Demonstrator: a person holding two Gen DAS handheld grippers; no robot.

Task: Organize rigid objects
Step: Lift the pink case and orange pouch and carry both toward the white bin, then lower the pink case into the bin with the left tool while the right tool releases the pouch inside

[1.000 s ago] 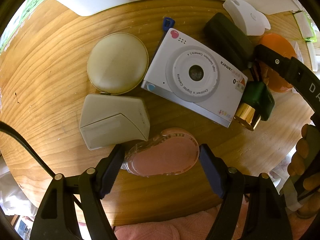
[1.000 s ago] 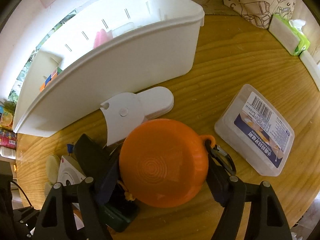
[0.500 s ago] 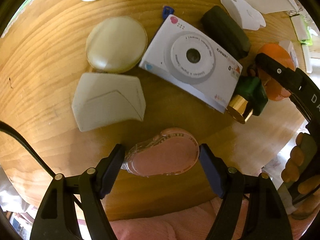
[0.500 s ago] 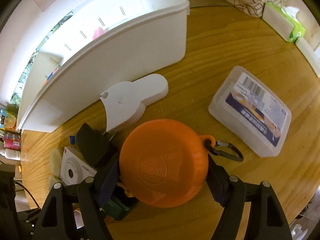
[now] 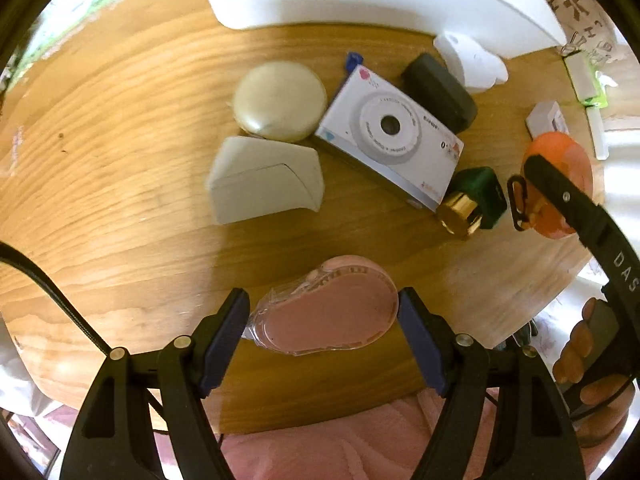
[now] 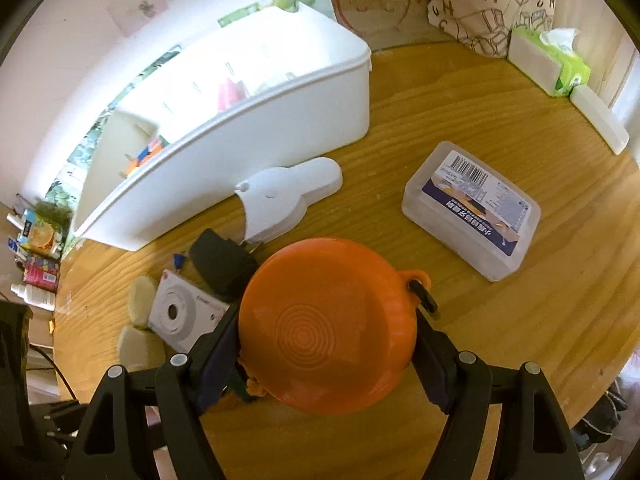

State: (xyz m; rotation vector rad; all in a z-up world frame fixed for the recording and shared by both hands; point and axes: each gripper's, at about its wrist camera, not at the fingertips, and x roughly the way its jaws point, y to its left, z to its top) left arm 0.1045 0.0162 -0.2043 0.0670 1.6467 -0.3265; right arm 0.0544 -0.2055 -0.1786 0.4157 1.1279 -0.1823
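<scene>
Pink tape dispenser (image 5: 326, 312) clamped in left tongs (image 5: 322, 316); orange collapsible bowl (image 6: 326, 330) clamped in right tongs (image 6: 326, 344), both held above desk (image 6: 500, 320), presumably bound for white bin (image 6: 256, 148) at upper left.

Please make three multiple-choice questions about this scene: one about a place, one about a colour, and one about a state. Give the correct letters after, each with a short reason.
1. Where does the white toy camera lie?
A. inside the white bin
B. on the wooden table
C. on top of the clear plastic box

2. What colour is the round dish in the right claw?
A. orange
B. green
C. blue

3. What is the state of the left claw?
A. open and empty
B. shut on the pink tape dispenser
C. shut on the beige round case

Answers:
1 B: it lies flat on the wooden table, outside the white bin.
2 A: the orange dish fills the claw.
3 B: both fingers press the pink tape dispenser.
</scene>
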